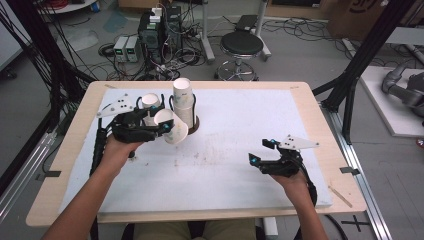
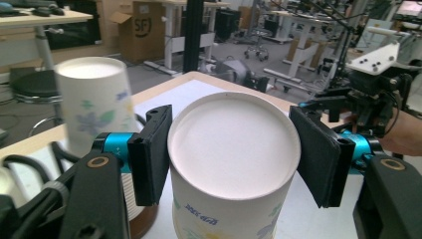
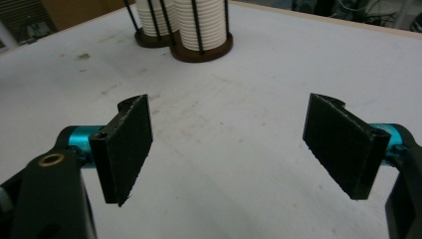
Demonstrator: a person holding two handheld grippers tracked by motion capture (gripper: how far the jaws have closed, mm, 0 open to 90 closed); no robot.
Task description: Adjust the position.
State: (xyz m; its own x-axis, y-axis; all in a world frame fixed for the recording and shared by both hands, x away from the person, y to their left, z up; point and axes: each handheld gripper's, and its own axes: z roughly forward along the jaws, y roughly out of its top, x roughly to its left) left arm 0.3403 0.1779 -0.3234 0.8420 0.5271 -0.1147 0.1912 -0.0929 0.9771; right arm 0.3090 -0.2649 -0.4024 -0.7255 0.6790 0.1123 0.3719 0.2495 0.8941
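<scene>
The left gripper [image 2: 234, 154] pinches a paper cup [image 2: 234, 164] by its sides, tilted clear of the cup stacks [image 1: 182, 102] (in wire holders). The right gripper [image 1: 264, 151] waits spread wide above the table [image 1: 240, 115], holding nothing

This is a robotics lab or workshop. Beyond the white-topped table [image 1: 240, 120], a bare concrete floor carries tangled cables [image 1: 190, 35] and a cluster of computer boxes and power units [image 1: 150, 35], with a black stool [image 1: 241, 46] nearby. Black metal frame posts [image 1: 365, 55] flank the table. The left gripper view shows workbenches [image 2: 30, 20], cardboard boxes [image 2: 137, 30] and more equipment across a large open room.
</scene>
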